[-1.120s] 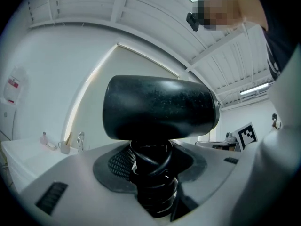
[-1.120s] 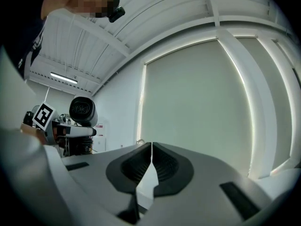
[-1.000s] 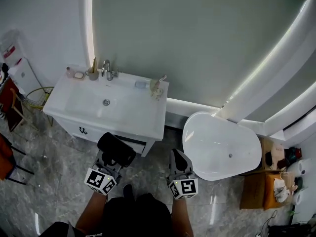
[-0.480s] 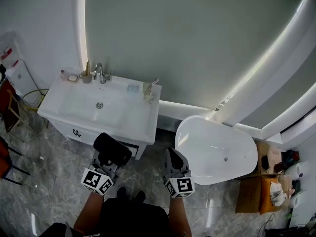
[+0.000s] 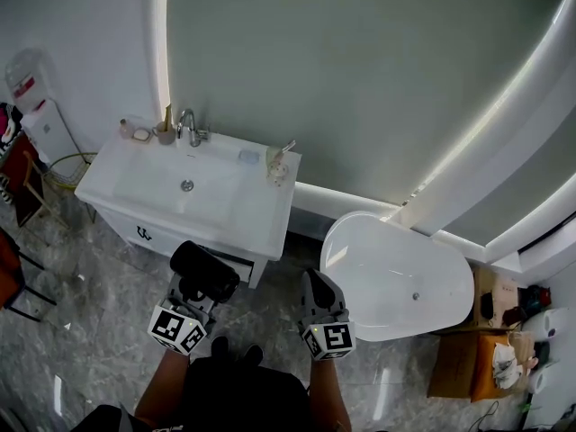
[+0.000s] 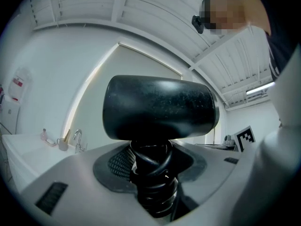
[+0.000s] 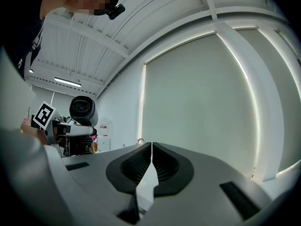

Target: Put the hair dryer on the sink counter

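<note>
The hair dryer is matte black, a stubby barrel set crosswise on a handle wound with its own cord. The left gripper is clamped on that handle, holding the dryer upright just before the white sink counter, not on it. The right gripper has its jaws together, empty.

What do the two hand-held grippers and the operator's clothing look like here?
The left hand-held gripper and right hand-held gripper have grey bodies with dark ribbed pads inside the jaws. Each carries a white cube printed with black square markers. The person wears a dark top.
</note>
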